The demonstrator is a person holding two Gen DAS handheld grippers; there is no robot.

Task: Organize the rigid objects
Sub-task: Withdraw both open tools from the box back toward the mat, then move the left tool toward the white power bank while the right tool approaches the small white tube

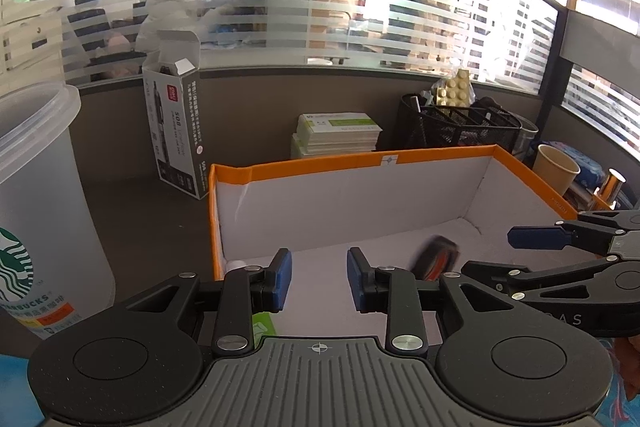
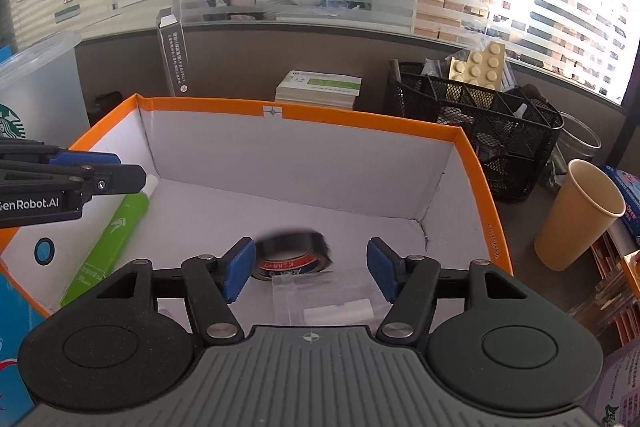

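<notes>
- A Starbucks cup [image 1: 40, 211] is standing at the far left of the desk [image 1: 152, 227], well apart from everything in the box.
- An upright product carton [image 1: 176, 131] with its top flap open is standing just behind the box's left corner.
- The orange-rimmed box [image 2: 360, 125] is sitting in the middle of the desk, its white inside facing both cameras.
- A green tube [image 2: 108, 247] is lying along the box's left wall, its white cap partly hidden by the left gripper in the right wrist view.
- The left gripper [image 1: 319, 277] is hovering over the near left part of the box, its blue pads apart and nothing between them.
- A roll of tape [image 2: 294, 257] (blurred, dark with a red and blue inner label) is lying on the box floor just ahead of the right gripper [image 2: 311, 269], nearer its left pad, touching neither pad.
- The right gripper's fingers are spread wide and holding nothing.
- A clear plastic piece [image 2: 320, 301] is lying on the box floor just below the tape.
- A stack of booklets [image 2: 318, 89] is resting behind the box.
- A black mesh organizer [image 2: 480, 123] is standing right of it.
- A paper cup [image 2: 576, 215] is standing at the far right.
</notes>
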